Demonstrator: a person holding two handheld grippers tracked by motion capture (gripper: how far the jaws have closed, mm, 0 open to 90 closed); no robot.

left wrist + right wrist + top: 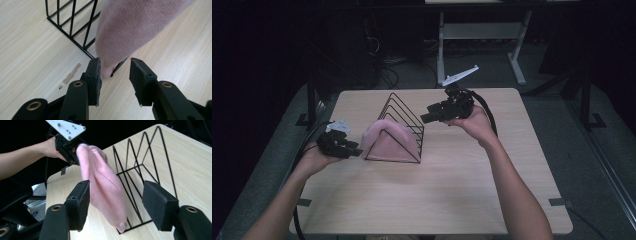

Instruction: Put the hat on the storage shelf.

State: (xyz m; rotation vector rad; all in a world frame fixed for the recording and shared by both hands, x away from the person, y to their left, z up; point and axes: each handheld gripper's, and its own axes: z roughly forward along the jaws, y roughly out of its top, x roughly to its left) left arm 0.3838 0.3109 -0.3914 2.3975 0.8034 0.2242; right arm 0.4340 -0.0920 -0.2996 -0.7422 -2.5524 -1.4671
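A pink knit hat [387,139] is draped over one end of a black wire rack [404,117] on a wooden surface [462,190]. The left hand-held gripper [115,67] sits at the hat's edge, jaws apart. The right hand-held gripper [116,200] hovers above the rack, jaws wide, empty.

A light wood-grain table [452,190] carries a black wire rack [404,117] left of its centre. A pink knit hat [387,142] is draped over the rack's near end.
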